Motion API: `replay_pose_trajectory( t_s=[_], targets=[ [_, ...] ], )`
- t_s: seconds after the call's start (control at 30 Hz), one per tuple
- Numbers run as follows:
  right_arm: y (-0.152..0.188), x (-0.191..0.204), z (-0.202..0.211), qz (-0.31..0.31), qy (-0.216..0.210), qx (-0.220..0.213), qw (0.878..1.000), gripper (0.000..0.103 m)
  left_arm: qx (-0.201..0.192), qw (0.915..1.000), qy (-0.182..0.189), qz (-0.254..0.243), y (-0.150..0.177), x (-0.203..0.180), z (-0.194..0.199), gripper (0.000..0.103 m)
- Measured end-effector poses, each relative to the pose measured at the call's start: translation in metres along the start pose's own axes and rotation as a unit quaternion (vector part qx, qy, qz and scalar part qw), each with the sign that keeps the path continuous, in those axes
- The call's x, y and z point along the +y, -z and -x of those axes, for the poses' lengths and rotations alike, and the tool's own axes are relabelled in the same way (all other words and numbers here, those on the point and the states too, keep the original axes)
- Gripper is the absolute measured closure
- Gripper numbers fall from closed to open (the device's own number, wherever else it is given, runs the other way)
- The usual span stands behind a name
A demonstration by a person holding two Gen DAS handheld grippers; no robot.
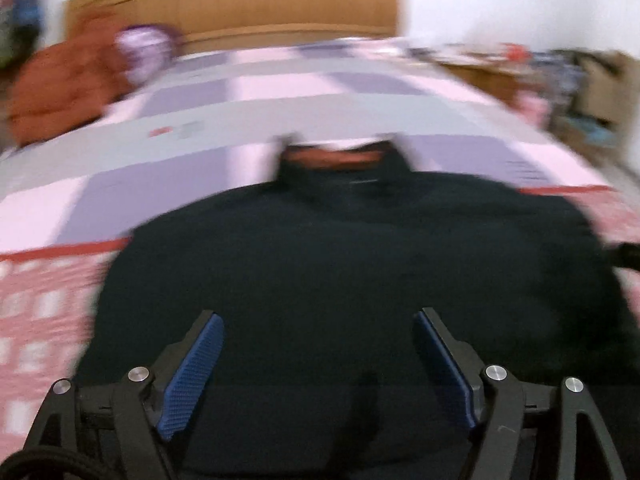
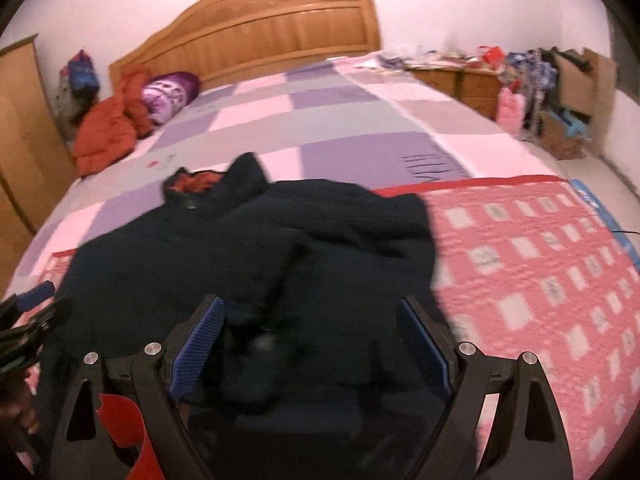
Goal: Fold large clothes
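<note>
Dark coat (image 2: pixel 248 248) centre frame, sleeves folded in | your left gripper (image 1: pixel 318 360) and right gripper (image 2: pixel 310 344) both wide, empty | next: grab the hem, fold toward the collar.

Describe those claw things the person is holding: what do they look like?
Each is a black frame with two fingers, blue textured pads on their inner faces and round silver bolts at the joints: left gripper, right gripper. The right one has a red piece on its frame.

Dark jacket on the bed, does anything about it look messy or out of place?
Yes. The jacket lies bunched, not flat: a sleeve is flopped across its front, and the collar is rumpled open, showing orange lining.
</note>
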State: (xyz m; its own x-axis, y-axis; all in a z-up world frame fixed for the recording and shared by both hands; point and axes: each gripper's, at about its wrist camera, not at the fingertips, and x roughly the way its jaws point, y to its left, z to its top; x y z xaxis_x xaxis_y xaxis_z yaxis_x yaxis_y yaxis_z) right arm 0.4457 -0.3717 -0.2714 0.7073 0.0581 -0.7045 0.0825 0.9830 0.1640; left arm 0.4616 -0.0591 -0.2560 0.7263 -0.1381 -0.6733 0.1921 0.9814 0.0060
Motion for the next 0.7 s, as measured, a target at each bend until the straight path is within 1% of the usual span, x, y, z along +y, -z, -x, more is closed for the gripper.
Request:
replay_pose_trajectory(
  t_s=[0.07,0.1,0.17,0.2,0.23,0.27,0.3,0.33,0.37,0.4,0.47,0.5,0.53,0.57,0.6,0.63,0.67,0.7],
  targets=[
    [-0.003,0.014,-0.014,0.001,-0.010,0.011,1.000,0.013,0.003,0.9982,-0.054,0.024,0.005,0.034,-0.007,0.021],
    [-0.005,0.021,-0.022,0.003,-0.013,0.018,1.000,0.013,0.009,0.9966,-0.071,0.042,0.009,0.052,-0.013,0.021],
    [-0.004,0.030,-0.040,0.012,-0.015,0.038,0.999,0.013,0.038,0.9916,-0.104,0.067,0.018,0.079,-0.028,0.021],
    [-0.001,0.039,-0.057,0.024,-0.010,0.066,0.997,0.022,0.058,0.9891,-0.114,0.074,0.024,0.090,-0.038,0.021],
    [0.000,0.044,-0.069,0.033,-0.007,0.081,0.996,0.034,0.075,0.9873,-0.116,0.078,0.031,0.099,-0.048,0.021],
    [0.002,0.049,-0.080,0.050,0.000,0.095,0.994,0.052,0.094,0.9856,-0.114,0.082,0.039,0.106,-0.058,0.021],
    [0.002,0.050,-0.084,0.059,0.002,0.095,0.994,0.063,0.100,0.9852,-0.111,0.084,0.044,0.109,-0.062,0.021],
    [-0.001,0.054,-0.084,0.072,0.000,0.087,0.994,0.071,0.098,0.9856,-0.109,0.084,0.048,0.109,-0.063,0.020],
    [-0.004,0.055,-0.083,0.078,0.001,0.081,0.994,0.081,0.092,0.9864,-0.110,0.080,0.048,0.108,-0.063,0.020],
    [-0.009,0.057,-0.081,0.086,0.002,0.071,0.994,0.086,0.089,0.9869,-0.111,0.077,0.048,0.106,-0.063,0.020],
    [-0.021,0.061,-0.065,0.105,0.006,0.026,0.994,0.088,0.084,0.9881,-0.103,0.077,0.048,0.101,-0.060,0.020],
    [-0.027,0.059,-0.053,0.108,0.010,-0.008,0.994,0.088,0.080,0.9893,-0.095,0.076,0.048,0.097,-0.058,0.020],
    [-0.028,0.055,-0.051,0.104,0.016,-0.023,0.994,0.088,0.079,0.9902,-0.089,0.074,0.048,0.096,-0.056,0.020],
    [-0.027,0.049,-0.057,0.099,0.024,-0.014,0.995,0.088,0.077,0.9911,-0.086,0.066,0.048,0.091,-0.055,0.020],
    [-0.021,0.039,-0.075,0.087,0.030,0.031,0.995,0.085,0.078,0.9913,-0.087,0.062,0.047,0.091,-0.056,0.020],
    [-0.012,0.031,-0.093,0.075,0.027,0.080,0.994,0.085,0.078,0.9915,-0.086,0.057,0.045,0.088,-0.055,0.020],
    [-0.005,0.025,-0.094,0.075,0.024,0.081,0.994,0.082,0.078,0.9920,-0.082,0.056,0.041,0.088,-0.053,0.020],
    [-0.003,0.024,-0.089,0.078,0.023,0.070,0.994,0.073,0.076,0.9928,-0.075,0.055,0.038,0.086,-0.051,0.020]
  ],
)
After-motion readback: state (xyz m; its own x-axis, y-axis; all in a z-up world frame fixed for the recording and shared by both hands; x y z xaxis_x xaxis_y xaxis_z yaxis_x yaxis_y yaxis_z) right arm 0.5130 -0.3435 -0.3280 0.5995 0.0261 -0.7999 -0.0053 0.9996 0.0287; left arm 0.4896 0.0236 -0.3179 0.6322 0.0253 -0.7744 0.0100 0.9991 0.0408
